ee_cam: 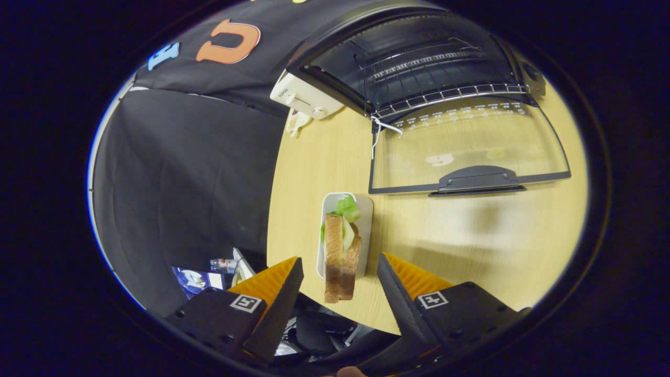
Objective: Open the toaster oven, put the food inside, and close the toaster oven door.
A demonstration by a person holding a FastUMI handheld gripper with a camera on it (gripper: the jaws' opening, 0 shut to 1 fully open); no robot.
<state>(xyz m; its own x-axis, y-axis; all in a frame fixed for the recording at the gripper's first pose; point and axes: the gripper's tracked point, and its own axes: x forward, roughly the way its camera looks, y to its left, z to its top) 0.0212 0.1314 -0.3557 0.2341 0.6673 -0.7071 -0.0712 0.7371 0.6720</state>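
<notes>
The toaster oven [419, 57] stands at the far side of the wooden table [471, 241], its glass door [466, 152] folded down flat, handle [476, 180] toward me. A wire rack [445, 94] shows at the cavity's mouth. A sandwich [340, 251] with toasted bread and green lettuce stands on edge on a white rectangular plate [364, 209] near the table's front edge. My gripper [340, 264] is open, one finger on each side of the sandwich's near end, neither one touching it.
A white box-like appliance [303, 97] sits beside the oven's left side. A white string [379, 131] hangs at the door's hinge corner. Black cloth walls the booth on the left. Clutter [209, 275] lies below the table edge.
</notes>
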